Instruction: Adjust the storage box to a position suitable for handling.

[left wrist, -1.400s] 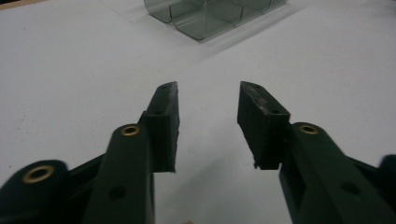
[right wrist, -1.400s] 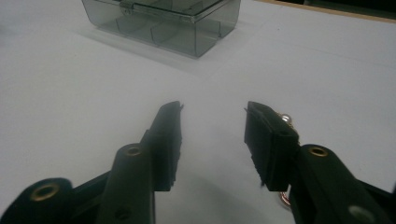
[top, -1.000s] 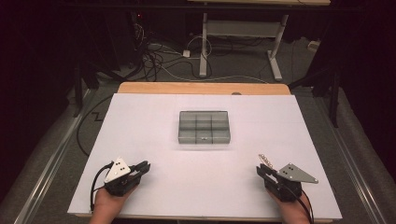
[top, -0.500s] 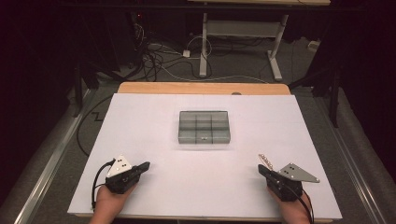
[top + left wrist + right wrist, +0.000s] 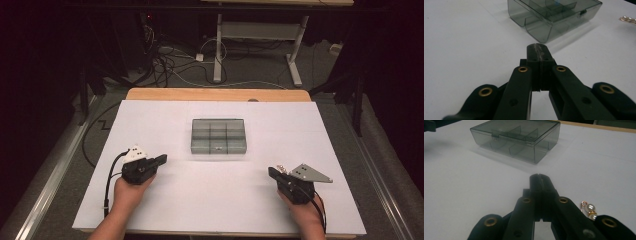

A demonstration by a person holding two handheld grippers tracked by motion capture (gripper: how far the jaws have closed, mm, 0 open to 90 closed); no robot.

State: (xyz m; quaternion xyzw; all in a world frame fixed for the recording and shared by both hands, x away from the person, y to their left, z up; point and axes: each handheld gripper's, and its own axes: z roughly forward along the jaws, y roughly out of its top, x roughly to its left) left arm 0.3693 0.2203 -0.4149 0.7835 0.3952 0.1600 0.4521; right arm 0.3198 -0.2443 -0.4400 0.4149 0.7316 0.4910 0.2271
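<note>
A smoky clear compartment box (image 5: 218,135) with its lid down lies in the middle of the white table. My left gripper (image 5: 161,160) is near the front left, pointing right toward the box, jaws pressed together with nothing between them. In the left gripper view its tips (image 5: 539,48) meet a little short of the box (image 5: 554,17). My right gripper (image 5: 271,172) rests at the front right, shut and empty (image 5: 539,178). A small pearl-and-gold jewellery piece (image 5: 589,209) lies on the table just right of its jaws, also beside them from above (image 5: 281,167).
The white sheet (image 5: 150,120) covers the table; a wooden strip (image 5: 215,94) shows at the far edge. Cables and table legs lie on the dark floor beyond. A metal rail (image 5: 45,175) runs along the left side.
My left gripper has moved away from the front edge and a little right, toward the box. The right gripper has stayed where it was.
</note>
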